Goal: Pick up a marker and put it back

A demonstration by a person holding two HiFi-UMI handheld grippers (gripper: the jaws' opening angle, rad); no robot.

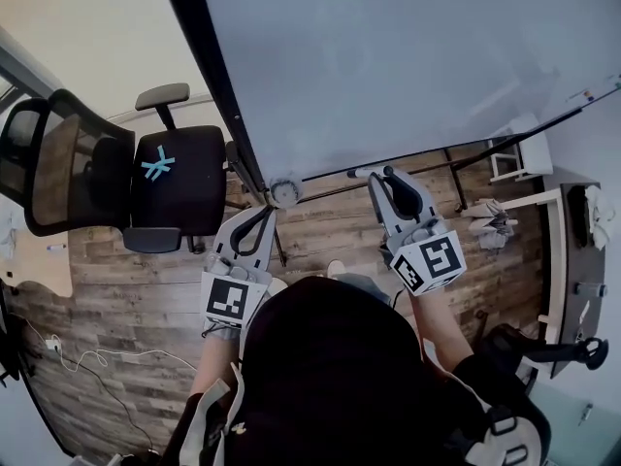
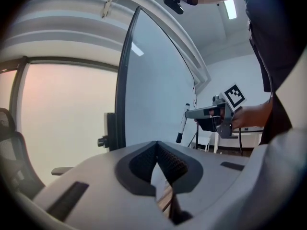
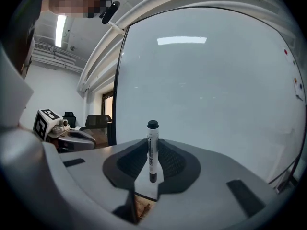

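Jaws on right gripper are clamped on the whiteboard marker, pads pinching its lower barrel. The marker stands upright across the jaws, black cap on top and a dark end below the pads. From the left gripper view we see the same marker hanging slightly tilted off the tip of that gripper, with a hand wrapped round the grip. It sits just in front of the whiteboard; we cannot tell if it touches the surface.

Left gripper has its jaws together at the tips with nothing between the pads. It is held lower and to the left, near the board's dark left edge, well apart from the marker.

In the head view both grippers point toward the bottom edge of the board, each tag cube facing up. A black office chair stands left of the board on the wood floor, and a white cable trails across the planks at lower left.
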